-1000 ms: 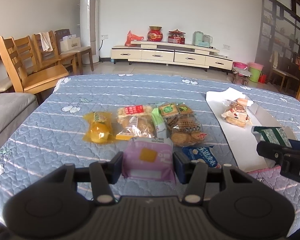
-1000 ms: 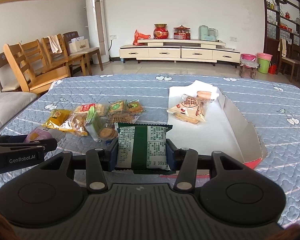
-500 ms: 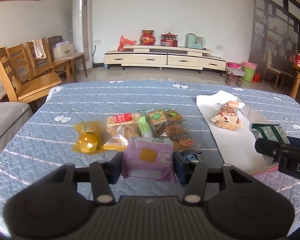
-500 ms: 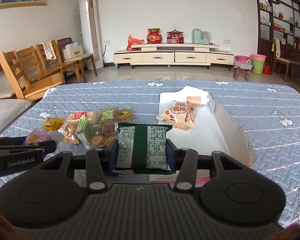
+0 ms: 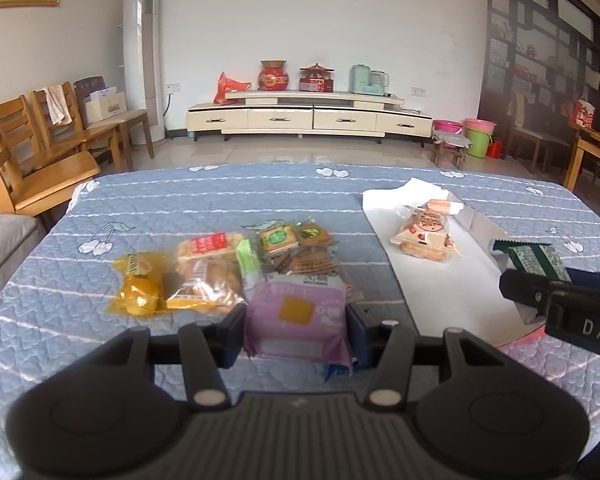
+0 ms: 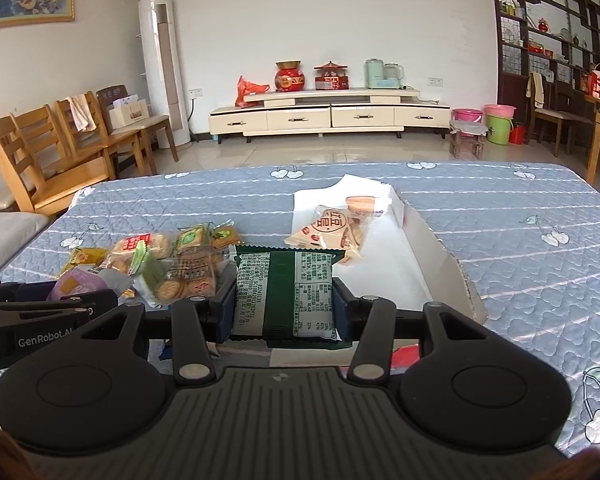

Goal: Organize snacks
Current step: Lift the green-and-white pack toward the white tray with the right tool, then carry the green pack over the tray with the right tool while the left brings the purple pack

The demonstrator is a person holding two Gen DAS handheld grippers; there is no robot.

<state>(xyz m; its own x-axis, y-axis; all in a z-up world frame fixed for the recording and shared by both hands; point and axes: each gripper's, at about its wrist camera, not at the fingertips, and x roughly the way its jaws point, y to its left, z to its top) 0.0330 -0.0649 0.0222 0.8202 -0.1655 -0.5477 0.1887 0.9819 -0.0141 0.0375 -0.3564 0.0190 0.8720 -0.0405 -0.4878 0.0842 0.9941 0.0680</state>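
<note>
- Leftward and slightly up, our left gripper (image 5: 296, 322) carries its clamped purple packet (image 5: 296, 316) above the desk (image 5: 180, 208).
- Right gripper (image 6: 284, 304) clenches the green packet (image 6: 284, 292); we keep both level toward the white box (image 6: 440, 256).

Quilted cloth cover (image 5: 180, 208), matt, stitched; purple snack packet (image 5: 296, 320), glossy plastic film; green packet (image 6: 284, 292), glossy printed film; white box (image 6: 440, 264), matt card; chairs (image 5: 32, 160), smooth varnished wood; left claw (image 5: 296, 332), matt black plastic.
</note>
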